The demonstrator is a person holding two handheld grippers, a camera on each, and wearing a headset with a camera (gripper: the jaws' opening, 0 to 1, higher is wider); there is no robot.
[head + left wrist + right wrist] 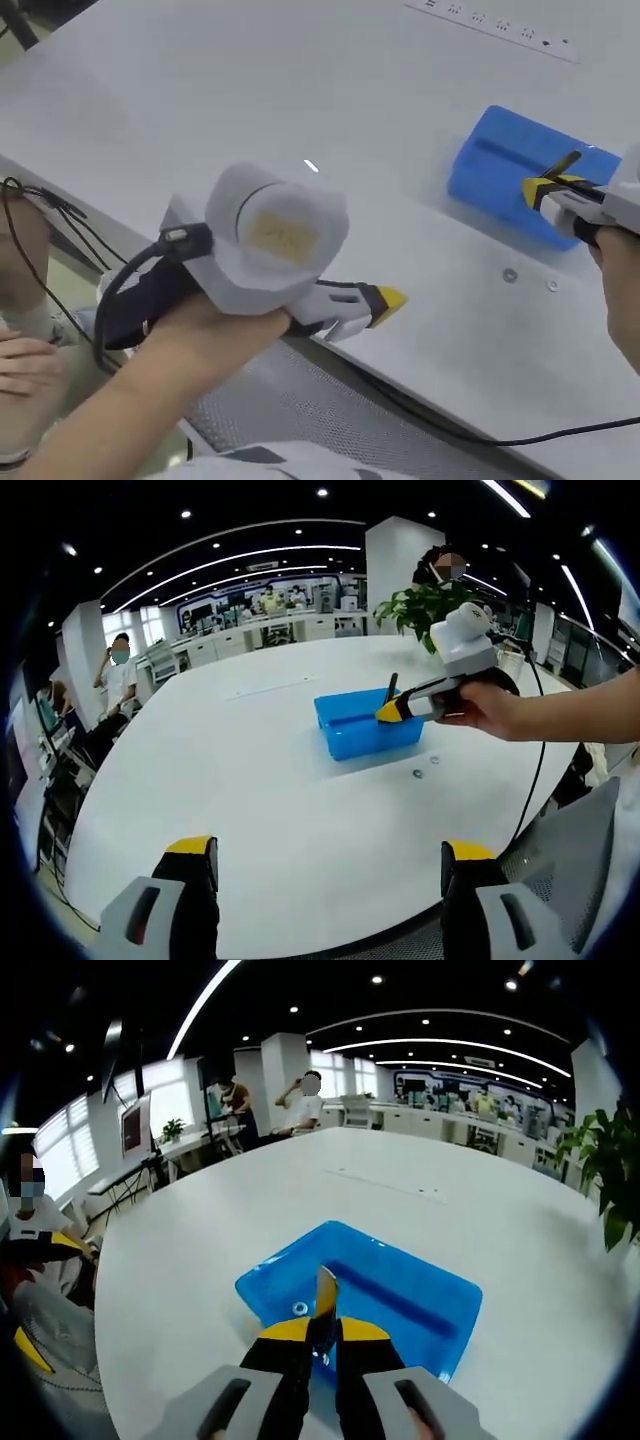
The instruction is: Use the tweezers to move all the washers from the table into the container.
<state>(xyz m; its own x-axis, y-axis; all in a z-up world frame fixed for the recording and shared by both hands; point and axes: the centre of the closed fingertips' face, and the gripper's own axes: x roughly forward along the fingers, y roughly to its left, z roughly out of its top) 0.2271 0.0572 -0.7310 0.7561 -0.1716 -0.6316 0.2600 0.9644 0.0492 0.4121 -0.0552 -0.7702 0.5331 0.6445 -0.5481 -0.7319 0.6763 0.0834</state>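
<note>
Plainly the washers are small, thin rings of hard metal. I judge them light, slippery and lying flat on the table, so there is little edge to catch. The best hold, I think, is a pinch across one side of the ring, with one tip through the hole. Two of them lie on the table just outside the container, short of my right jaws and a little to one side of them.

The right gripper has its jaws closed almost together on the tweezers, which stick straight out ahead between them. The tip hangs over the inside of the container. A third washer rests on the container floor just left of that tip. I cannot tell whether the tip itself carries a washer. The tweezers look thin and springy, so I reckon they could twist in the jaws under an uneven squeeze.

The left gripper has its jaws spread wide, holding and touching nothing. It hangs over the near edge of the table, with the container well ahead of the jaws.
</note>
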